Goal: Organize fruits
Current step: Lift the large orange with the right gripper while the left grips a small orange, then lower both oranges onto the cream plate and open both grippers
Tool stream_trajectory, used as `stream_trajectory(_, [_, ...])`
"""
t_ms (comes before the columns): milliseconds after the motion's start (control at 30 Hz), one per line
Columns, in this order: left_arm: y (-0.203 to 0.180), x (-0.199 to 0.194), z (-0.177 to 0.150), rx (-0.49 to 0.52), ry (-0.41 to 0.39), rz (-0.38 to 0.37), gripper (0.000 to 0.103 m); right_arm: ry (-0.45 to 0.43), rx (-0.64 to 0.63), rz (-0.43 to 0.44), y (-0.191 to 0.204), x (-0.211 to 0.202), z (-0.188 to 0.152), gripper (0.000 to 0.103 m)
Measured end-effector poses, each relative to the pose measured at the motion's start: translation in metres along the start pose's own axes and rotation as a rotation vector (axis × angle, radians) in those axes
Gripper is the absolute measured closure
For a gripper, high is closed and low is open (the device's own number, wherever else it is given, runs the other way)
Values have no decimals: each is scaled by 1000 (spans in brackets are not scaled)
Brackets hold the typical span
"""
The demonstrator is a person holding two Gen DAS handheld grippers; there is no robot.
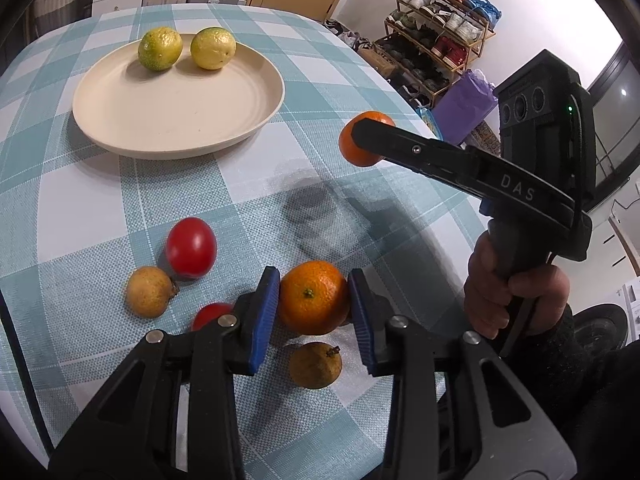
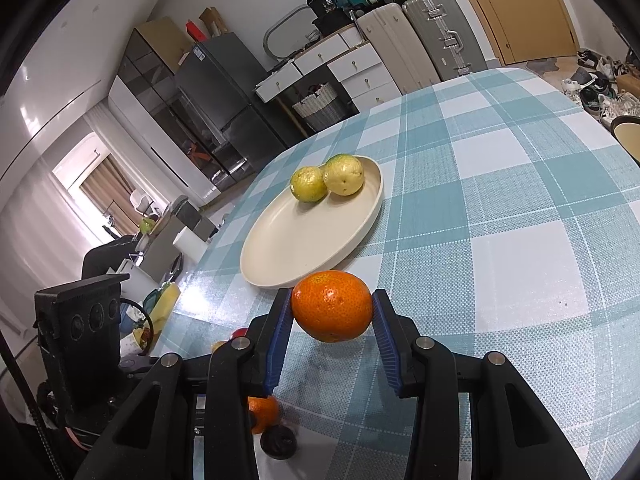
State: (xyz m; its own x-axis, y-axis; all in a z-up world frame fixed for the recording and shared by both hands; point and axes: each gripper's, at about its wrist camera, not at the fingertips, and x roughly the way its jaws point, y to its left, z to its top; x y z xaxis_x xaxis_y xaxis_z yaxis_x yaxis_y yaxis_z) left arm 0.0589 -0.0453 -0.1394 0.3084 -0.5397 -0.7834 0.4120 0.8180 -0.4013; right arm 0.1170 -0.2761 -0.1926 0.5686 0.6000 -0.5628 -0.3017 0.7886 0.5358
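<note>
A cream plate on the checked tablecloth holds two yellow-green citrus fruits; it also shows in the right wrist view. My left gripper is shut on an orange low over the table. My right gripper is shut on a second orange, held in the air near the plate's near rim; it shows in the left wrist view. Loose on the cloth lie a red tomato, another partly hidden red one, and two brownish fruits.
The table edge curves off at the right, with a shoe rack and a purple bag beyond. A second dish's rim shows at the far right. Drawers, suitcases and a fridge stand behind the table.
</note>
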Motion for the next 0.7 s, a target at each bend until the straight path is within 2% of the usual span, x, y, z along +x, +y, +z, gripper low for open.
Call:
stream_trajectory(333, [4, -16, 12, -20, -51, -28, 71, 5, -4, -6, 1, 1, 1, 62])
stream_trajectory(700, [36, -51, 49, -65, -146, -23, 71, 1, -35, -1, 9, 7, 11, 62])
